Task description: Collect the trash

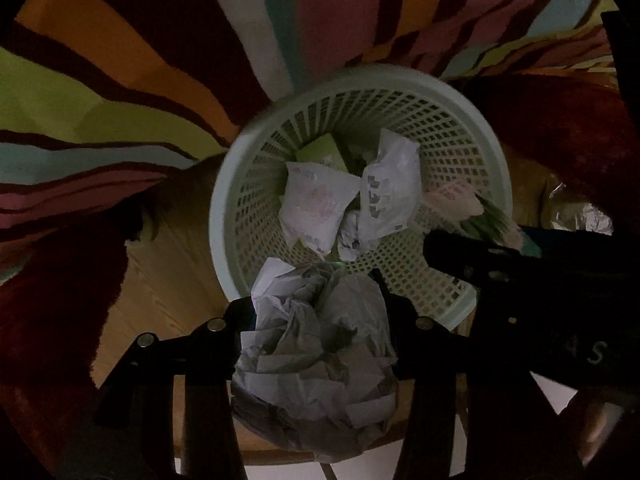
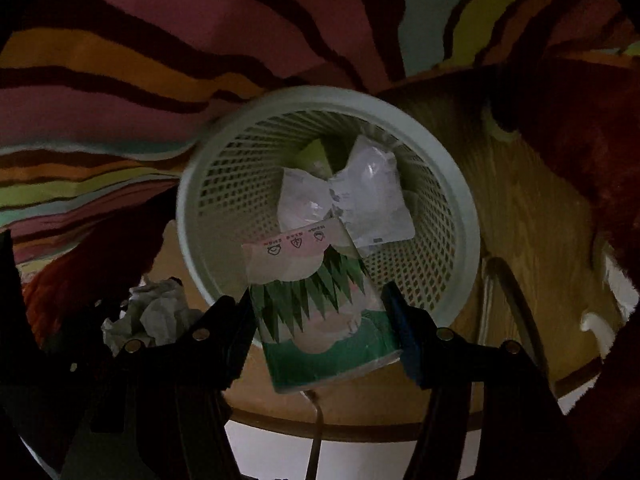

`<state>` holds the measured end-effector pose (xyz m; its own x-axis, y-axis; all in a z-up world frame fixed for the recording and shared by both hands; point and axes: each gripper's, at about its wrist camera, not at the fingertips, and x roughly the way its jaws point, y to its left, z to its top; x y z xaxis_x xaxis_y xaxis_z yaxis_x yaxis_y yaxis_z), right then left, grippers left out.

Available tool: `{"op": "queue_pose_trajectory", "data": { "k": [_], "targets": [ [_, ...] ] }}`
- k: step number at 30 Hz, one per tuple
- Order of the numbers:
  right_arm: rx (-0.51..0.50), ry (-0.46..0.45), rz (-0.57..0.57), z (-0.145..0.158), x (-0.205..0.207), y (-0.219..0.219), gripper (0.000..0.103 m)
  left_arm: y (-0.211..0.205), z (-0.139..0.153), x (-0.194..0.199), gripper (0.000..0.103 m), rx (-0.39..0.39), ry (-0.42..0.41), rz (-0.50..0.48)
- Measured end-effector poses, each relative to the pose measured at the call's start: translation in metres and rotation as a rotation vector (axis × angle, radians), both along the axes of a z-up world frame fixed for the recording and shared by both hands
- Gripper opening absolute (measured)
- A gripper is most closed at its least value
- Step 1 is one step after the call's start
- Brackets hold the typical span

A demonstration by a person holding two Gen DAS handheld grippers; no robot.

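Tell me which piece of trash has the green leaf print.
The carton held in the right gripper over the basket; the left gripper holds plain crumpled paper.

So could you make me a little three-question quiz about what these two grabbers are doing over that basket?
1. True or false: the left gripper is clamped on a crumpled ball of paper.
2. What does the right gripper hold? A) a glass bottle B) a green and white printed carton C) nothing
3. Fill in: both grippers are above the pale mesh ____, which already contains white plastic wrappers.

Key: 1 true. 2 B. 3 basket.
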<state>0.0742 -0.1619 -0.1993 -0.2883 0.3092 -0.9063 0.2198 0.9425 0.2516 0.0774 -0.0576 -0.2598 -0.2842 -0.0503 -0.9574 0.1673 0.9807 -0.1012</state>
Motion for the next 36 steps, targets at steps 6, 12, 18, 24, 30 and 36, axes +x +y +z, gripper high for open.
{"op": "queue_pose_trajectory", "data": {
  "k": [6,12,18,24,30,36],
  "targets": [
    [-0.009,0.042,-0.007,-0.013,-0.001,-0.001,0.059,0.001,-0.014,0.0,0.048,-0.002,0.036,0.002],
    [-0.031,0.065,-0.004,-0.023,-0.003,0.001,0.059,0.001,-0.022,0.0,0.052,-0.005,0.057,-0.001],
    [-0.062,0.089,-0.014,-0.035,-0.003,0.002,0.075,0.002,-0.031,-0.003,0.078,0.011,0.094,0.006],
    [-0.06,0.114,0.01,-0.044,-0.005,0.007,0.089,0.004,-0.029,-0.001,0.084,0.009,0.077,0.023],
    [-0.059,0.1,0.001,-0.044,-0.004,0.006,0.095,0.011,-0.028,0.0,0.084,-0.012,0.073,0.078],
    [-0.059,0.069,-0.006,-0.034,-0.005,0.005,0.095,0.01,-0.019,0.0,0.084,-0.025,0.042,0.081]
  ]
}}
